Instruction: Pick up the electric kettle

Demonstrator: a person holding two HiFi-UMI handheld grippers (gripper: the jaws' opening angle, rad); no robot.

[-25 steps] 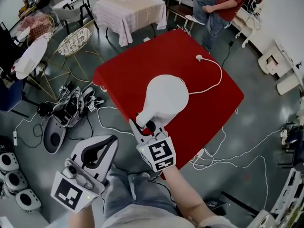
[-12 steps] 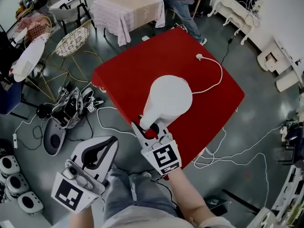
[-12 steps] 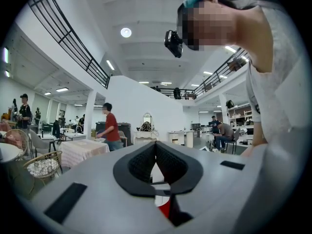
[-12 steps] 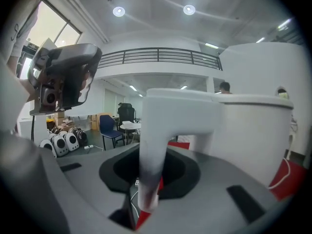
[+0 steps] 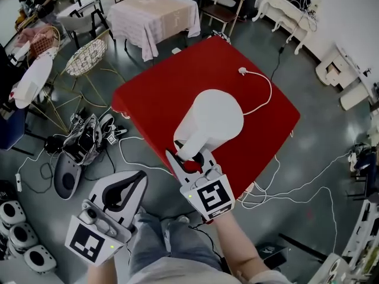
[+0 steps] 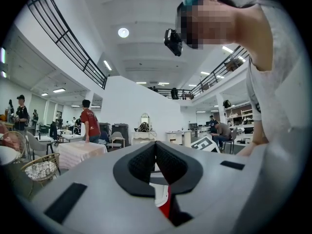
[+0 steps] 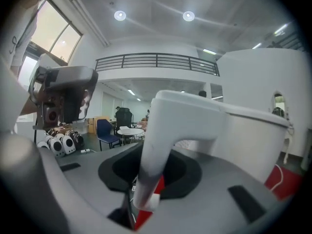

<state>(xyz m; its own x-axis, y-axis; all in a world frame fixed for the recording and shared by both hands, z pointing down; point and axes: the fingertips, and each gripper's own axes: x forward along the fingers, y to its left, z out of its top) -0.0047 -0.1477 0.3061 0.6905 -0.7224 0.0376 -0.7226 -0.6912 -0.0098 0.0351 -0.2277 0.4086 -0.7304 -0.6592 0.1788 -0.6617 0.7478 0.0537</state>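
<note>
A white electric kettle [image 5: 210, 123] stands over the red table [image 5: 154, 93], its white cord [image 5: 265, 99] running to a plug [image 5: 242, 71] on the tabletop. My right gripper [image 5: 190, 161] has the kettle's handle [image 7: 155, 150] between its jaws at the near table edge. The pads grip the handle while the jaws are opening slightly. In the right gripper view the kettle body [image 7: 253, 106] fills the right side, with my right gripper [image 7: 151, 168] around the handle's lower part. My left gripper [image 5: 140, 175] hangs off the table over the floor, shut and empty, its pads meeting in the left gripper view [image 6: 156, 147].
Loose white cables [image 5: 296, 191] lie on the floor right of the table. Bags and shoes [image 5: 83, 138] sit on the floor at left. Beyond the table stand a cloth-covered table [image 5: 160, 13], a wire chair [image 5: 86, 55] and white furniture [image 5: 337, 70].
The kettle now looks larger and nearer, with my right gripper still on its handle and raised a little. My left gripper has stayed put. The person at the back has left the view.
</note>
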